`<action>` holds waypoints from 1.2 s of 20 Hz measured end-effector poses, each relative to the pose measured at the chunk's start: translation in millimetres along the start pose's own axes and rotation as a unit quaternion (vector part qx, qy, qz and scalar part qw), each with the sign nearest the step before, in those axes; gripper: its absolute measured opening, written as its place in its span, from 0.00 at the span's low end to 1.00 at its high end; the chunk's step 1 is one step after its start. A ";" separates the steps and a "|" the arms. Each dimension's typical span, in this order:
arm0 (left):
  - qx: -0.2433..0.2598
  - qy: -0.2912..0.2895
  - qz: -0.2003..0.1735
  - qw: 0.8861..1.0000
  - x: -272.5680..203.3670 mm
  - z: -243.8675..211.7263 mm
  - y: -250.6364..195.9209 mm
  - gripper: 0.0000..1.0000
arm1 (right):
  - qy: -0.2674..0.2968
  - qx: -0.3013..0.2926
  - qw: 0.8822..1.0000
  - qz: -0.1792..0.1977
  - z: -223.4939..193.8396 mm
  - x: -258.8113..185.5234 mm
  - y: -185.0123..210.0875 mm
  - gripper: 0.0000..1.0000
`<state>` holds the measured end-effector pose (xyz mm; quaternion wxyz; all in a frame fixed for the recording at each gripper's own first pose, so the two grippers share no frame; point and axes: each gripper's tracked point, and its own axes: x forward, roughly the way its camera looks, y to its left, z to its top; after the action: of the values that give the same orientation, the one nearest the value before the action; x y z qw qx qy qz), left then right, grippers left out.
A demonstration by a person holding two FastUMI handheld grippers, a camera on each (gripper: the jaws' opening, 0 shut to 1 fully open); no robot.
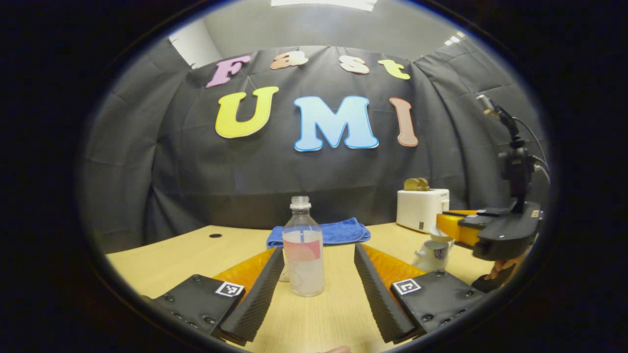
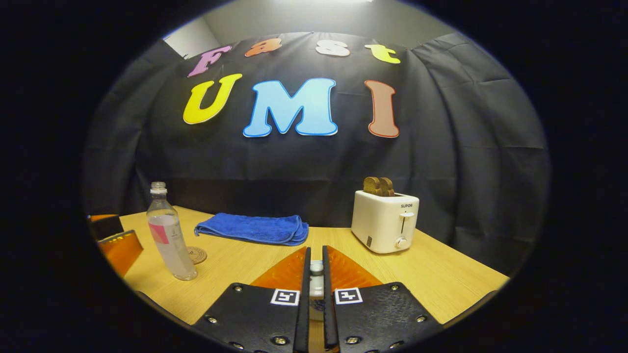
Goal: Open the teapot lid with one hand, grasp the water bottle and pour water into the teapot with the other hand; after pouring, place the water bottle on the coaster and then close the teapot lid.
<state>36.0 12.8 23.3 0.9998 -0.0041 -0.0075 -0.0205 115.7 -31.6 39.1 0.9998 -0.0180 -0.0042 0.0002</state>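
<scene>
While my right tongs (image 2: 316, 289) pinch the teapot lid (image 2: 317, 268), my wide left tongs (image 1: 319, 289) could topple the uncapped water bottle (image 1: 303, 250).

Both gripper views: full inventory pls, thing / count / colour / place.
water bottle: 1, clear with a pink label, no cap, upright on the table between the left claw's open fingers
coaster: 1, brown, round, on the table just behind the bottle
teapot: 1, white with a dark pattern, under the right claw
teapot lid: 1, white, pinched between the right claw's fingers
towel: 1, blue, folded, at the table's back edge
toaster: 1, white, brown bread in its slots, back right
table: 1, light wood
left claw: 1, open, either side of the bottle
right claw: 1, shut on the lid
</scene>
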 end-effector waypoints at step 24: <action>-0.009 0.054 0.012 0.998 109.0 -37.2 28.0 1.00 | -0.004 -0.020 1.000 0.021 -9.9 -64.7 1.4 0.12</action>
<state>146.6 36.0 -12.5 0.9988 -0.0125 0.0466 -0.0091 51.1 -30.6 28.6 0.9990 -0.0377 -0.0083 0.0215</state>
